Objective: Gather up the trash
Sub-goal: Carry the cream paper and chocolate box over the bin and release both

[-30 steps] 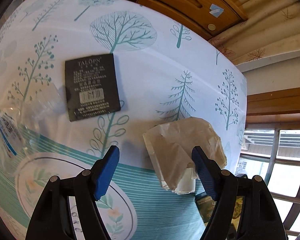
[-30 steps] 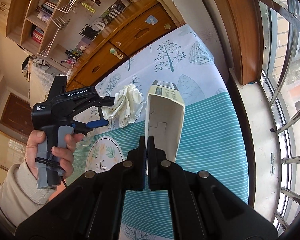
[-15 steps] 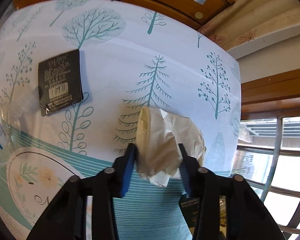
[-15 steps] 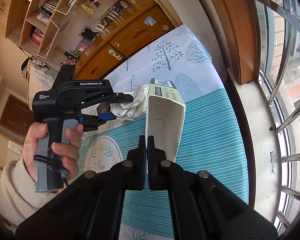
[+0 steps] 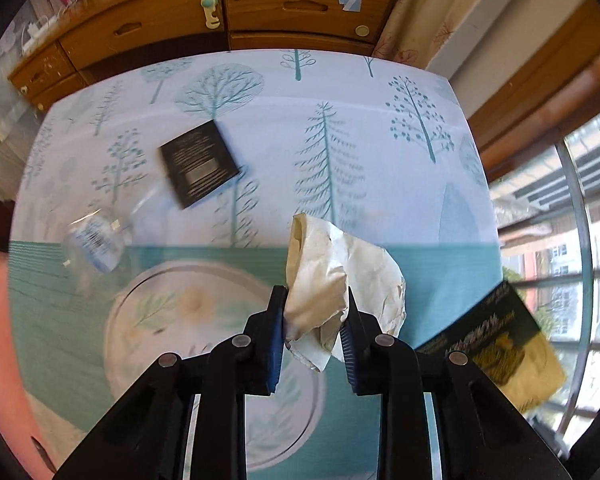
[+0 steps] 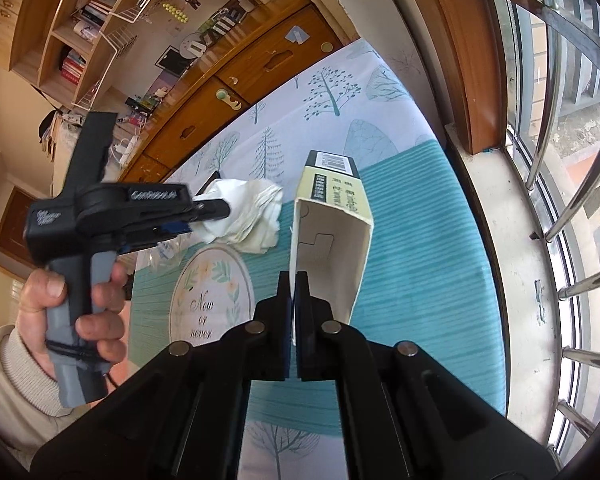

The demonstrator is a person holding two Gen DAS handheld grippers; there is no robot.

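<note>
My left gripper [image 5: 313, 312] is shut on a crumpled white paper wad [image 5: 332, 272] and holds it above the table. In the right wrist view the left gripper [image 6: 216, 212] holds the wad [image 6: 252, 216] just left of the box mouth. My right gripper [image 6: 294, 292] is shut on the wall of an open-ended yellow and black carton box [image 6: 332, 232], which it holds up with the open end facing me. The box also shows at the right of the left wrist view [image 5: 496, 340].
On the tree-print tablecloth [image 5: 340, 120] lie a black sachet [image 5: 198, 164] and a crushed clear plastic bottle [image 5: 92, 240]. Wooden drawers [image 5: 220, 12] stand behind the table. A window with metal bars [image 6: 572, 120] runs along the right.
My left gripper closed on the paper wad, lifted it off the table and carried it toward the box. My right gripper kept the box nearly still.
</note>
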